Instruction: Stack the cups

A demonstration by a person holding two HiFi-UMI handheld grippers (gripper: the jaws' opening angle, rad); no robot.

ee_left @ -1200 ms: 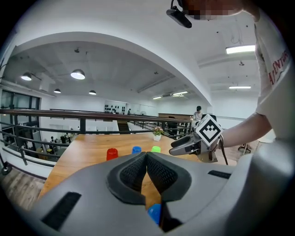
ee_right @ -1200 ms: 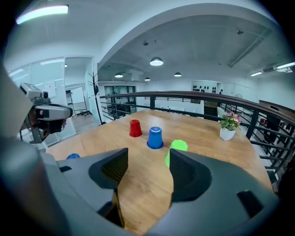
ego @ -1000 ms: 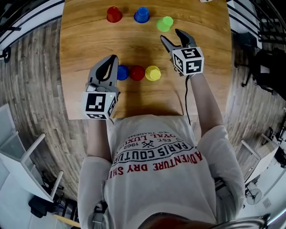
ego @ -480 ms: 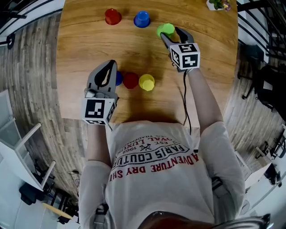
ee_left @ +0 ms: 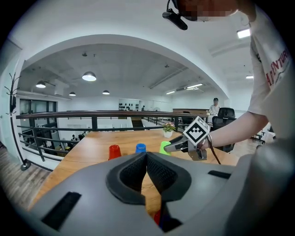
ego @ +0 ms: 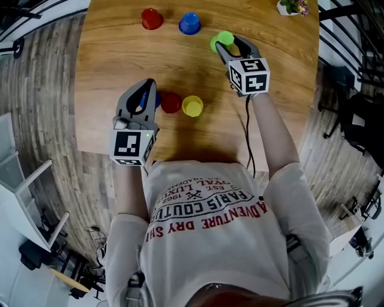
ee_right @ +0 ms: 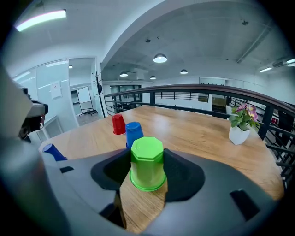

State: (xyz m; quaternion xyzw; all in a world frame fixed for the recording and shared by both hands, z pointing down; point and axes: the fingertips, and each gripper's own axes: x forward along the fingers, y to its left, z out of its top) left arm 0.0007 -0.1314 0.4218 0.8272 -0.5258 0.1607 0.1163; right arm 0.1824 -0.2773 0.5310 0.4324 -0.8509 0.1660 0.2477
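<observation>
The right gripper (ego: 228, 44) has just been closing its jaws on the upside-down green cup (ee_right: 147, 162) at the far right of the table (ego: 114, 60), pads seemingly touching its sides, probably to lift it for stacking, while the left gripper (ee_left: 146, 159), jaws pressed together and empty, hovers aside.

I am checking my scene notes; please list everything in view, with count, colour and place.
Table: one, wood, under everything.
Red cups: two; far row left, near row middle.
Blue cups: two; far row middle, near row left.
Green cup: one; far row right.
Yellow cup: one; near row right.
Plant: one, white pot, far right corner.
Left gripper: one, grey, jaws together.
Right gripper: one, grey, jaws just closed onto green cup.
</observation>
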